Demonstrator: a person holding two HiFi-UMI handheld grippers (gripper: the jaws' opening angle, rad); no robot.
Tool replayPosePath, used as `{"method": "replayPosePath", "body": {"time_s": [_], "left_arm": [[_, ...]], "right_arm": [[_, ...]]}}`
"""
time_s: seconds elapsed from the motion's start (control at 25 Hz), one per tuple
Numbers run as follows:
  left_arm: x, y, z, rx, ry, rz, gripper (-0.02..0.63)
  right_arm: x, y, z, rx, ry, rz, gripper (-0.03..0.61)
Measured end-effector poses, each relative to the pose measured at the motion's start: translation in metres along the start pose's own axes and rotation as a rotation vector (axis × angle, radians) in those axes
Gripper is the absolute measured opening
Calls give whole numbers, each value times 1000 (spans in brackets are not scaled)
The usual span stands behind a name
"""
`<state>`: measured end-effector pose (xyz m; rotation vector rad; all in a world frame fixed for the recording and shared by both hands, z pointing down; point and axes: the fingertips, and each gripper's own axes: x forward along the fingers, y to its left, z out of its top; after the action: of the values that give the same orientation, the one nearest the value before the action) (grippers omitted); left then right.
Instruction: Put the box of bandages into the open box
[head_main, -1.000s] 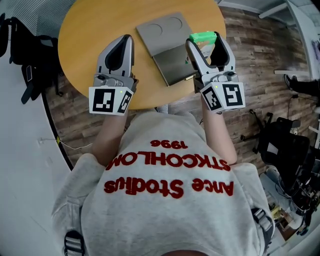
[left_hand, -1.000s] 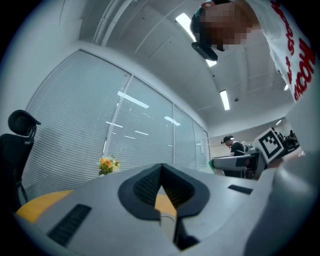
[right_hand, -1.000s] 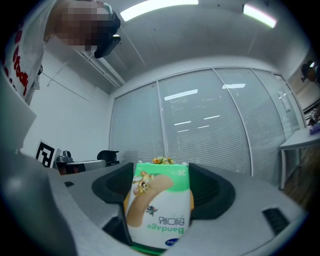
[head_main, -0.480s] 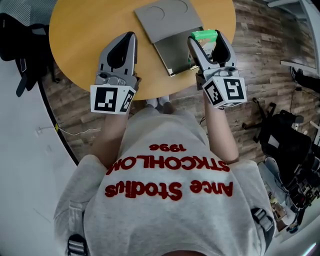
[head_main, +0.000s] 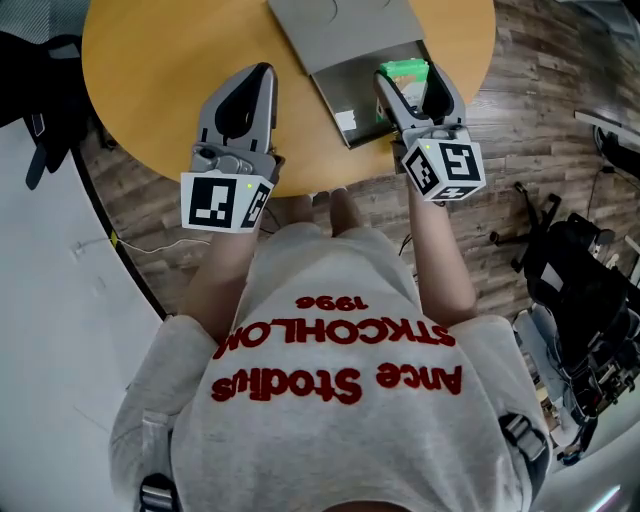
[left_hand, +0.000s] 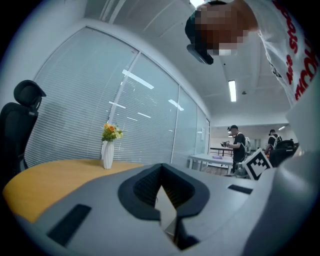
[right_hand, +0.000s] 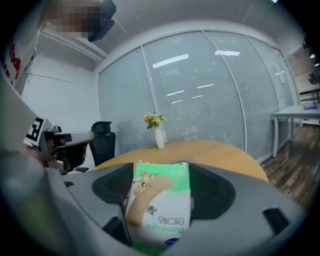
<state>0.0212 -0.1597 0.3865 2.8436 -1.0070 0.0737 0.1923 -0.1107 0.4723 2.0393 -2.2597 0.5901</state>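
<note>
The right gripper (head_main: 413, 84) has its fingers closed on the bandage box (right_hand: 159, 210) and holds it over the right part of the open box (head_main: 350, 85) on the worktop (head_main: 150, 90). The left gripper (head_main: 260, 72) is empty, fingers together. It seems only lowering and release are left

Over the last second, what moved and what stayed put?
The right gripper, its fingers shut on the box of bandages throughout, has carried it leftward, from beside the open box's right edge to over its tray. Nothing was taken hold of or let go. The left gripper stays shut and empty above the table's near edge. The open box seems not to have shifted.
</note>
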Motion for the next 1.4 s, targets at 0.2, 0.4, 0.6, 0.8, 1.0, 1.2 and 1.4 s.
{"method": "replayPosePath", "body": {"time_s": [0.2, 0.4, 0.6, 0.8, 1.0, 1.2, 1.4], "left_arm": [[5, 1, -10, -5, 26, 5, 6], [7, 0, -17, -5, 43, 11, 6], [3, 6, -20, -6, 49, 25, 6], [0, 6, -21, -7, 53, 33, 6], [1, 7, -19, -7, 48, 37, 6], [2, 8, -15, -5, 42, 41, 6], [3, 6, -7, 0, 27, 46, 6]], "right_arm": [[18, -8, -27, -26, 75, 14, 353], [27, -11, -58, -54, 170, 31, 353], [33, -11, -79, -63, 253, 25, 354], [36, -10, -88, -95, 300, 25, 354], [40, -11, -96, -116, 360, 18, 353], [42, -11, -93, -105, 347, 34, 353], [40, -13, -77, -126, 292, 32, 322]]}}
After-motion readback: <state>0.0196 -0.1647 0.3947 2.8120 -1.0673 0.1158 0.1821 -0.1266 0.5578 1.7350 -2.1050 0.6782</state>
